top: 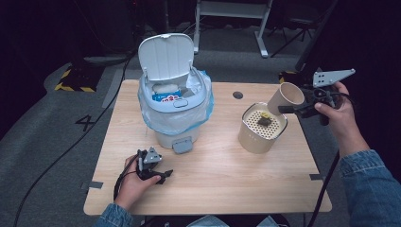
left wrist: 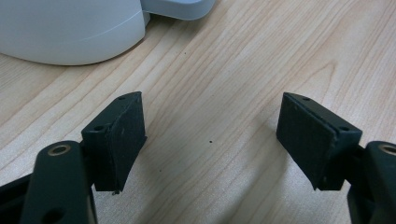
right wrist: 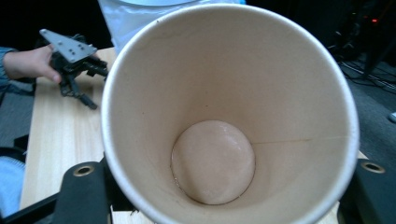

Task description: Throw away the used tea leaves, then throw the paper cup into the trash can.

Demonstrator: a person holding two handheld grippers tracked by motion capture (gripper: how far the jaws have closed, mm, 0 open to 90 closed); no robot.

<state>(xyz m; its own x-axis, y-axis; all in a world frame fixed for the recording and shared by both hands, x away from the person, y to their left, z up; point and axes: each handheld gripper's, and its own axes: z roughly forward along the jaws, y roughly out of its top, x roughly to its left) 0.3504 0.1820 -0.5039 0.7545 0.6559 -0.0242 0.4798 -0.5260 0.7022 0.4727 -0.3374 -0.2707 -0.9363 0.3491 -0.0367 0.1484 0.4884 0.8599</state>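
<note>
Just right of the perforated canister (top: 262, 126), the right gripper (top: 287, 109) is clamped on the tilted, seemingly emptied paper cup (top: 285, 98), which likely goes next to the open bin (top: 174, 97); the left gripper (top: 163, 174) rests with jaws apart.

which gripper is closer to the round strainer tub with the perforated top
Right. The right gripper holds a paper cup tilted just above the strainer tub's far right edge. The left gripper rests on the table near the bin, well to the tub's left.
</note>
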